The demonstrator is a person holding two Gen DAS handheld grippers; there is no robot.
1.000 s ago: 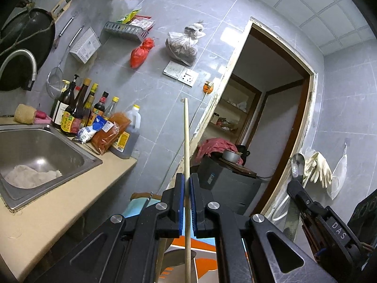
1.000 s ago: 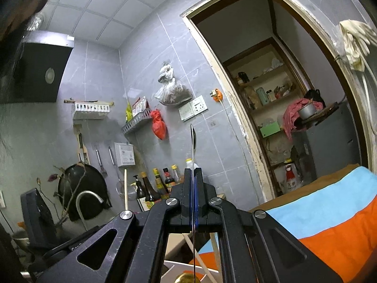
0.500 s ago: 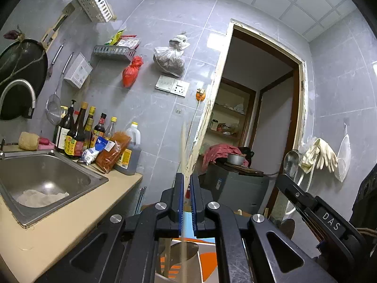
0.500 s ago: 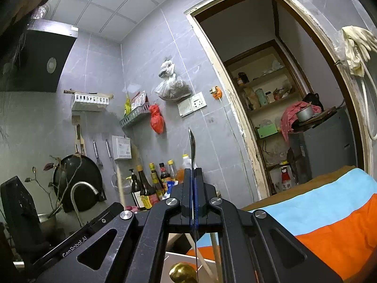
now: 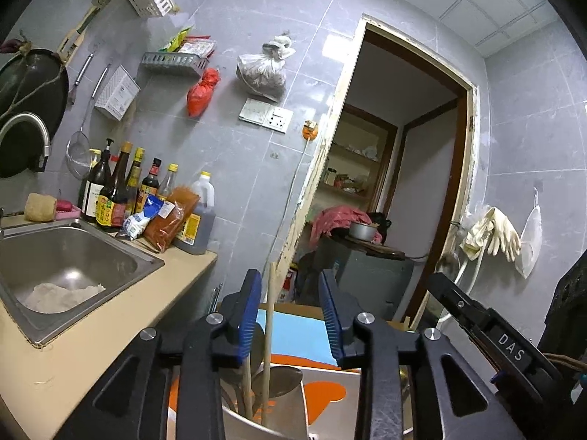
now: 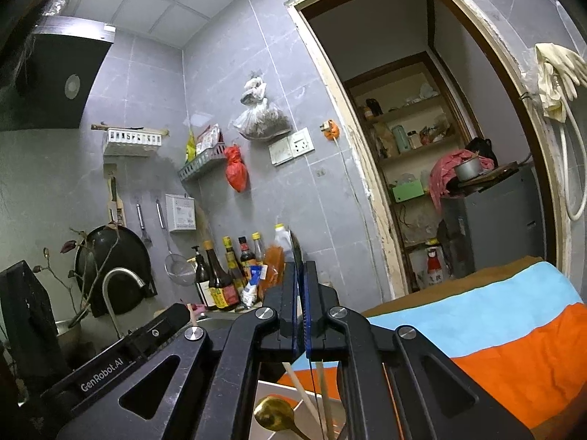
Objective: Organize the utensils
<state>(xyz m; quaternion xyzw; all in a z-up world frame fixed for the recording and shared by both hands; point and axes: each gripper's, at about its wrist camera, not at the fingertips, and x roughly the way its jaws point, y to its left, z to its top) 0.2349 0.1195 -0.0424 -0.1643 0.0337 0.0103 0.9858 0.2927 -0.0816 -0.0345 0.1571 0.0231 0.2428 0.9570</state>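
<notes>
The left gripper (image 5: 290, 313) has its jaws wide apart, and the thin wooden chopstick (image 5: 269, 333) between them stands loose in the shiny metal cup (image 5: 282, 403) below. The right gripper (image 6: 301, 311) pinches a flat, thin metal utensil (image 6: 296, 253), not yet put away.

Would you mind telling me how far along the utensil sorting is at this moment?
Done: a wooden chopstick stands in the metal holder between the open left tool fingers, apart from both pads. In hand: the right tool grips a thin metal utensil. Left: placing that one.
</notes>
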